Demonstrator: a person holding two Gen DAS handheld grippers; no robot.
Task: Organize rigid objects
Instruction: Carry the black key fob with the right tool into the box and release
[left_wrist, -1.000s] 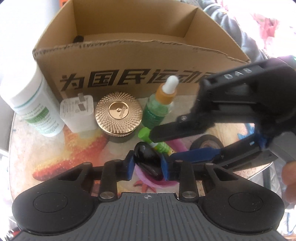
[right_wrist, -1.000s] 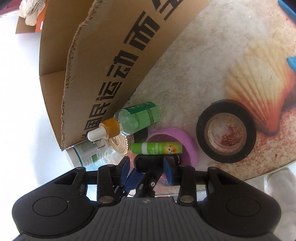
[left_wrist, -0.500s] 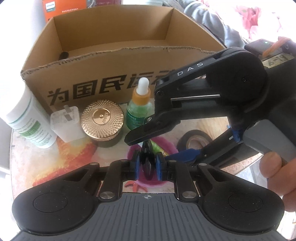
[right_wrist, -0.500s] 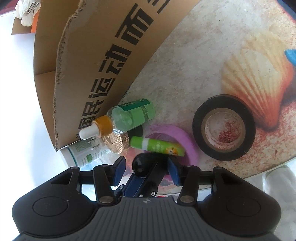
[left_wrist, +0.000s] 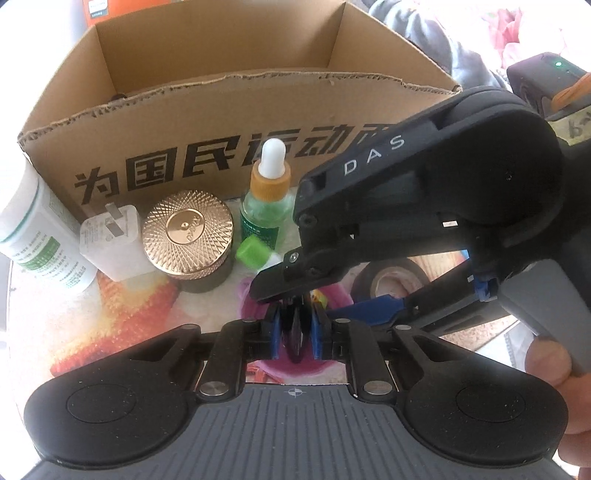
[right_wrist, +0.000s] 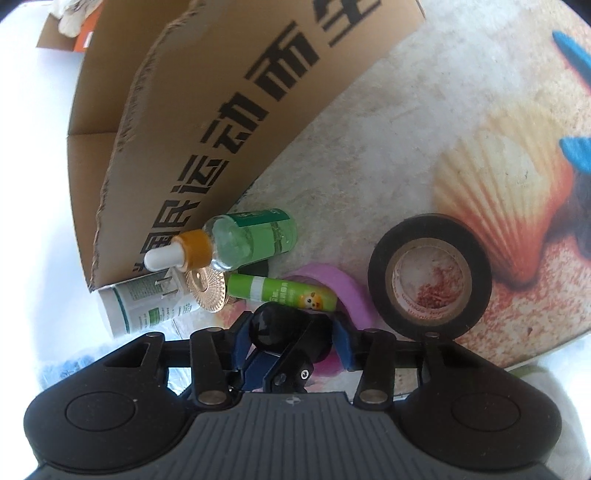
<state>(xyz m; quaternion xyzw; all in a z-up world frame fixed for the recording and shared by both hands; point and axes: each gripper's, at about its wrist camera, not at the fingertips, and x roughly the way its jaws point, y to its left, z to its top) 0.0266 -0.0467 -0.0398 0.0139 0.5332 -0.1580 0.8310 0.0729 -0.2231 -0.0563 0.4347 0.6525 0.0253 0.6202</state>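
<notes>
The open cardboard box (left_wrist: 236, 122) at the far side shows only a small dark item (left_wrist: 117, 97) in its far-left corner. The left gripper (left_wrist: 295, 328) pinches a glossy black, rounded object (right_wrist: 275, 326) edge-on above the pink ring (right_wrist: 347, 291). The right gripper (right_wrist: 291, 341) straddles the same object, its jaws closing.

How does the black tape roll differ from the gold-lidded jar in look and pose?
The black tape roll is a plain, open ring lying flat; the gold-lidded jar is closed, patterned and shiny, standing upright. The roll lies apart from the cardboard box; the jar stands close before it. Both are round.
</notes>
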